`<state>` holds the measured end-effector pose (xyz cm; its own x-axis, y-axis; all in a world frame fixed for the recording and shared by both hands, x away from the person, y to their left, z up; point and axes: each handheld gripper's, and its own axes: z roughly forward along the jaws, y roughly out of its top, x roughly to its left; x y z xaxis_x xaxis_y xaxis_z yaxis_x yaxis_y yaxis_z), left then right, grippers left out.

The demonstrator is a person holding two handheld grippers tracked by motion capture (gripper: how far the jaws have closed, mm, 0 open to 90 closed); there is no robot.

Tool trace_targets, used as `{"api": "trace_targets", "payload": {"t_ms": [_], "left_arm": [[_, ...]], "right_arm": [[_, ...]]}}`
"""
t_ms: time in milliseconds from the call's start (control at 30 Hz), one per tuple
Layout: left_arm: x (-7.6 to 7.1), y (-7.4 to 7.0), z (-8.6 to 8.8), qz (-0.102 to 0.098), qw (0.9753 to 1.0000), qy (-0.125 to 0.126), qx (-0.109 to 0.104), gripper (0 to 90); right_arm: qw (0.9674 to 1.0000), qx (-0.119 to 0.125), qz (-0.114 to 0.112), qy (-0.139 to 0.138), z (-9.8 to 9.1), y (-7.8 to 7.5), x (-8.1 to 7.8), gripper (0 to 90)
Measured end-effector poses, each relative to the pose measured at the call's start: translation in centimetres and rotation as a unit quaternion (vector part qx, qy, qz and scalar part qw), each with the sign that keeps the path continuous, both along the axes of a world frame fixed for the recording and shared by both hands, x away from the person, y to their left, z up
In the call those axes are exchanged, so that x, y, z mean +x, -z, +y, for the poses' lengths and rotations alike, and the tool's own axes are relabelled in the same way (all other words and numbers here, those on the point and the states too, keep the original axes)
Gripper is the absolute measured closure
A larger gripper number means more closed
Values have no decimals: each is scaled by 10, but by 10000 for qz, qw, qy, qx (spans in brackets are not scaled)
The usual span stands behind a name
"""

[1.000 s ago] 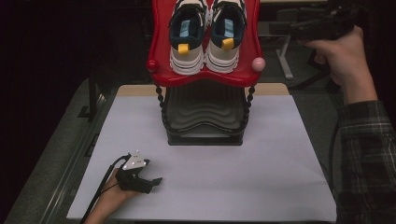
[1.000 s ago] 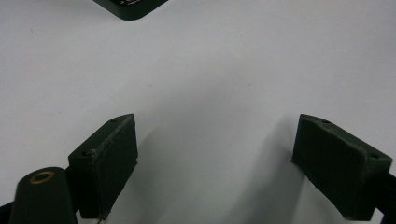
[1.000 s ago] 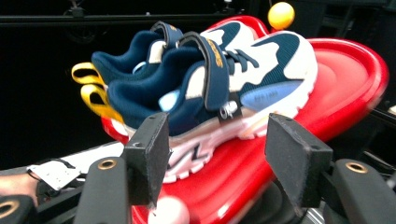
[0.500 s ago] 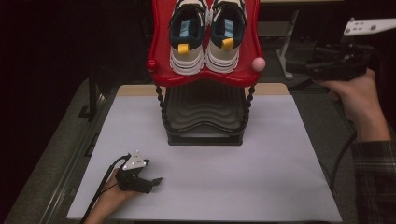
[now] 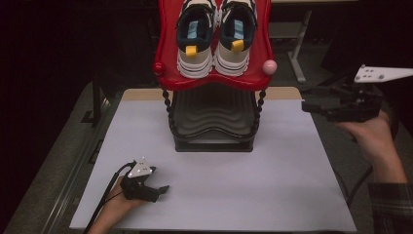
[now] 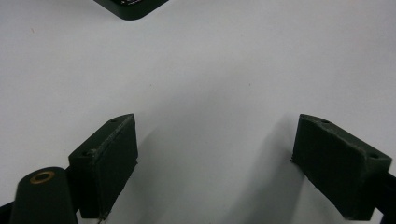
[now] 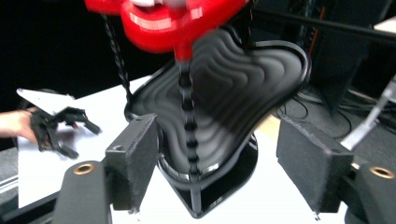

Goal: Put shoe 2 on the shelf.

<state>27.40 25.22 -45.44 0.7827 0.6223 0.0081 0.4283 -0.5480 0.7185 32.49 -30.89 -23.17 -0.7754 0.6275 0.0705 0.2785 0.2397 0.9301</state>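
The high view looks forward and down from above the person's side onto the white table (image 5: 292, 185), taking in the 2-tier shoe rack (image 5: 214, 117). The left gripper view faces close down onto the table (image 6: 210, 70), the rack's base corner (image 6: 133, 7) at its top edge. The right gripper view looks sideways at the rack (image 7: 219, 107) from nearby, sharing it with the high view.

A pair of sneakers (image 5: 214, 39) sits side by side on the two-tier rack's (image 5: 213, 122) red top shelf (image 5: 214, 80), toes forward.
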Motion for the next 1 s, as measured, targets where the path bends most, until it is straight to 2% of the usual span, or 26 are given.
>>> {"api": "trace_targets", "payload": {"t_ms": [200,300,500,833,1000], "left_arm": [[0,0,0,4,10000,2,-2,135],[0,0,0,12,10000,-2,-9,135],[0,0,0,9,10000,-2,-8,135],[0,0,0,2,10000,2,-1,135],[0,0,0,1,10000,2,8,135]], "right_arm": [[9997,-8,180,152,-1,34,-10,237],[9991,-34,281,324,-2,53,-14,226],[9968,-230,476,607,1,90,-22,170],[9942,-351,747,696,9,134,-27,142],[9923,-495,870,734,13,151,-29,141]]}}
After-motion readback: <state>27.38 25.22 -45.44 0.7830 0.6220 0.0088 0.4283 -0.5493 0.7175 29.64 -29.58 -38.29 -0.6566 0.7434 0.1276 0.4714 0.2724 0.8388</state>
